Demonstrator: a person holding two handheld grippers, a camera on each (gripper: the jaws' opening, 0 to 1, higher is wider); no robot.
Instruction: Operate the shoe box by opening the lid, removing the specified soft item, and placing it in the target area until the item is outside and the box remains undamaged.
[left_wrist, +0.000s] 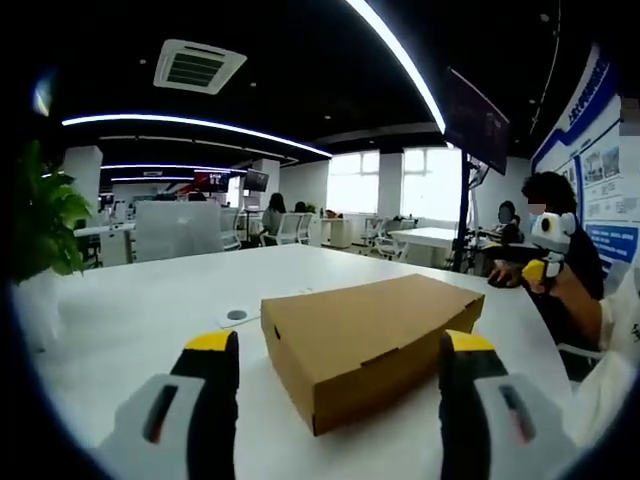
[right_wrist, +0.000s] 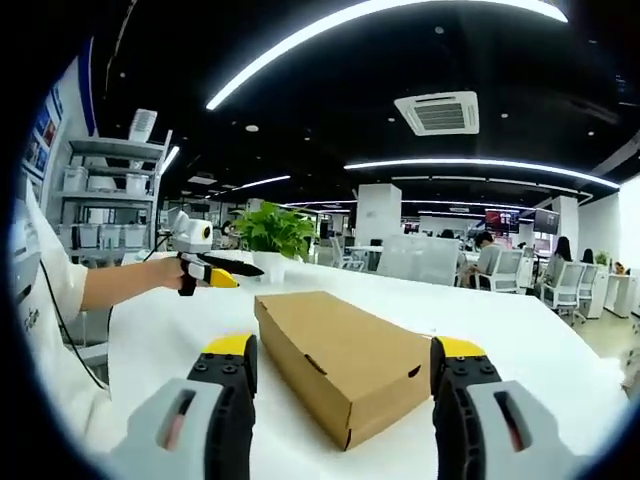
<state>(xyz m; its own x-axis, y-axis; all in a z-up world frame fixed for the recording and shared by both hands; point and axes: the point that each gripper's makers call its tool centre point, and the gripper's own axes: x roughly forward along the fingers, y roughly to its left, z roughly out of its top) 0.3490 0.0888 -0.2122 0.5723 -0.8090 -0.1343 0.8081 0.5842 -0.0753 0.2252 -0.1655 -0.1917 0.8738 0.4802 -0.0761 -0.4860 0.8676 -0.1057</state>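
Left gripper view: a flat rectangular shoe box (left_wrist: 372, 340) of plain brown cardboard, lid closed, is seen lying on the smooth white desk (left_wrist: 130, 310), near its front edge. The left hand-held gripper (left_wrist: 340, 375) is held with jaws apart, nothing between them. Right gripper view: the same matte shoe box (right_wrist: 345, 360) is framed by the right hand-held gripper (right_wrist: 340, 375), jaws likewise spread wide and empty.
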